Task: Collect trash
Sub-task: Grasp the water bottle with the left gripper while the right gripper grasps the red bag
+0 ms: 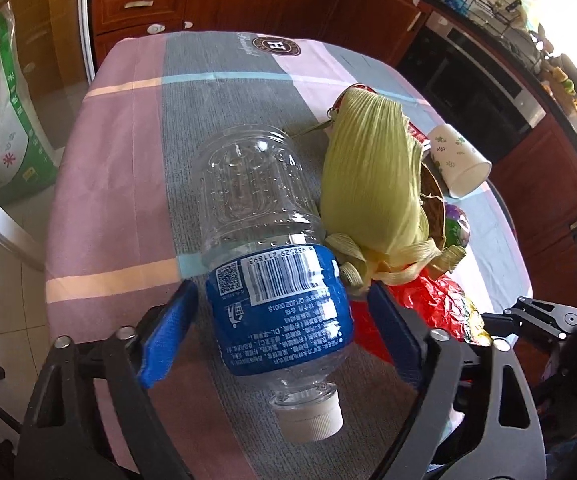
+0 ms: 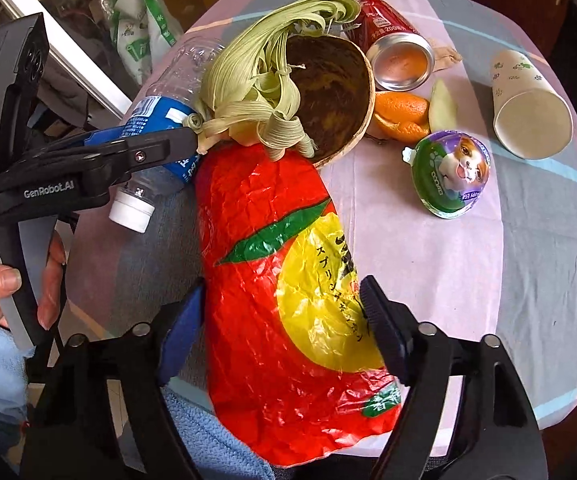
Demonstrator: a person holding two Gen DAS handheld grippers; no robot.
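The left gripper straddles the plastic bottle at its blue label. The bottle lies on its side, white cap toward the camera, so the label band offers the firmest part to clamp. The left pad shows a slim gap to the label; the right pad sits close against it. Contact cannot be confirmed, so treat the jaws as released around the bottle, not yet clamped.

Just right of that gripper's right finger lies the corn husk, touching the bottle's shoulder. Judgement: lifting the bottle may drag the husk.

The right gripper straddles the red snack bag. The bag lies flat on the tablecloth and runs lengthwise between the fingers; the left pad meets its edge, the right pad appears to rest at or over its right margin. A firm pinch is not visible; the state cannot be told.

View differences:
- The left wrist view shows the bottle's barcode and the pad gaps.
- Only the right wrist view shows the coconut shell interior, red can, orange peel, egg-shaped package, the whole paper cup, and a hand holding the left gripper's handle.
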